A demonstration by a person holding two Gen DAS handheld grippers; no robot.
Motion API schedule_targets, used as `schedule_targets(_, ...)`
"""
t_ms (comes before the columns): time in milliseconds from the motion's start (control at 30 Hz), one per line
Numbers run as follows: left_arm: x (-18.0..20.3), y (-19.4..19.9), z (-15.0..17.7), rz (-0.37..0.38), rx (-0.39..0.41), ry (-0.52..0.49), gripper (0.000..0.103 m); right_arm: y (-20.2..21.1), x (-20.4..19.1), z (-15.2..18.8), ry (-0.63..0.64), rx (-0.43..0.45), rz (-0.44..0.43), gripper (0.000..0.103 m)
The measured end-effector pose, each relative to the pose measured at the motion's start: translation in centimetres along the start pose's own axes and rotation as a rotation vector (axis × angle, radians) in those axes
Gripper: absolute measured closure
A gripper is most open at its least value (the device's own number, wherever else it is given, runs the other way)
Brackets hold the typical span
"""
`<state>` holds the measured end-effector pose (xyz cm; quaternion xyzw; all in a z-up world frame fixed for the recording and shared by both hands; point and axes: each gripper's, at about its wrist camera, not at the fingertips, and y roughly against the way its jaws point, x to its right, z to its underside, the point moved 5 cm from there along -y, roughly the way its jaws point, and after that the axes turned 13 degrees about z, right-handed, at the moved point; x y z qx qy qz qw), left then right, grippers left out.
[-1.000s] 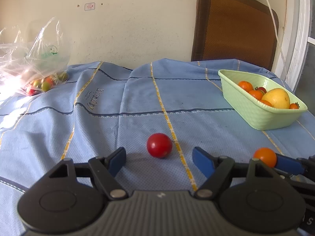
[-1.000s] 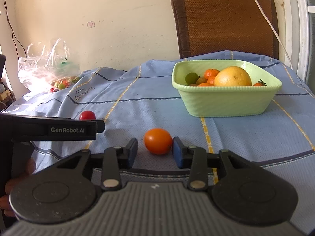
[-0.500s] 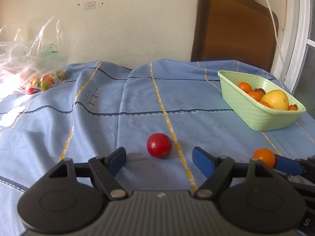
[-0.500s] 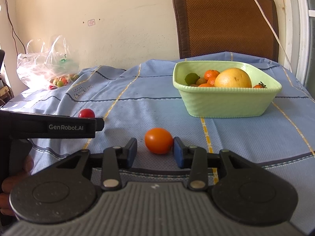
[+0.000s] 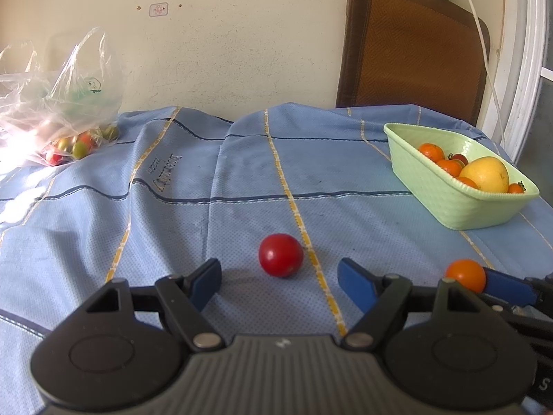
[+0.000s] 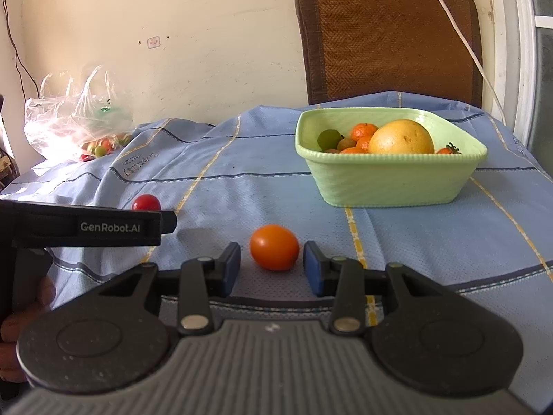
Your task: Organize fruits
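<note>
A red tomato (image 5: 280, 255) lies on the blue cloth just ahead of my open left gripper (image 5: 280, 278), between its fingertips' line. It also shows in the right wrist view (image 6: 146, 202). An orange tomato (image 6: 274, 247) lies on the cloth between the tips of my open right gripper (image 6: 271, 266), with gaps on both sides. It shows in the left wrist view (image 5: 465, 275) too. A light green basket (image 6: 390, 180) holds a large yellow citrus (image 6: 401, 137), small oranges and other fruit; the left wrist view shows it at the right (image 5: 449, 204).
A clear plastic bag (image 5: 58, 110) with small red and green fruit sits at the far left by the wall. A brown chair back (image 6: 387, 31) stands behind the table. A white cable (image 5: 480, 34) hangs at the right. The blue cloth (image 5: 242, 186) is wrinkled.
Both grippers have tilted or risen slightly, so the scene sits a little lower in the views. The jaws and both tomatoes have kept their places.
</note>
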<state>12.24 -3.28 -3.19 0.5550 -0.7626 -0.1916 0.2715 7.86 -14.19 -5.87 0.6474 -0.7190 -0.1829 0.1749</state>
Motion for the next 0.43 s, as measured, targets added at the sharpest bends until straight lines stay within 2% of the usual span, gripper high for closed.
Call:
schedule_targets(167, -0.4, 0.3, -0.1, 0.023, 0.010, 0.025, 0.026, 0.1, 0.1, 0.0, -0.013, 0.002, 0.007, 0.059)
schedule_targets(333, -0.9, 1.1, -0.1, 0.128, 0.042, 0.061, 0.028, 0.2, -0.1, 0.1, 0.000, 0.003, 0.004, 0.057)
schedule_targets(433, -0.4, 1.4, -0.1, 0.142, 0.061, 0.024, 0.030, 0.5, -0.2, 0.2, 0.007, 0.009, -0.003, 0.050)
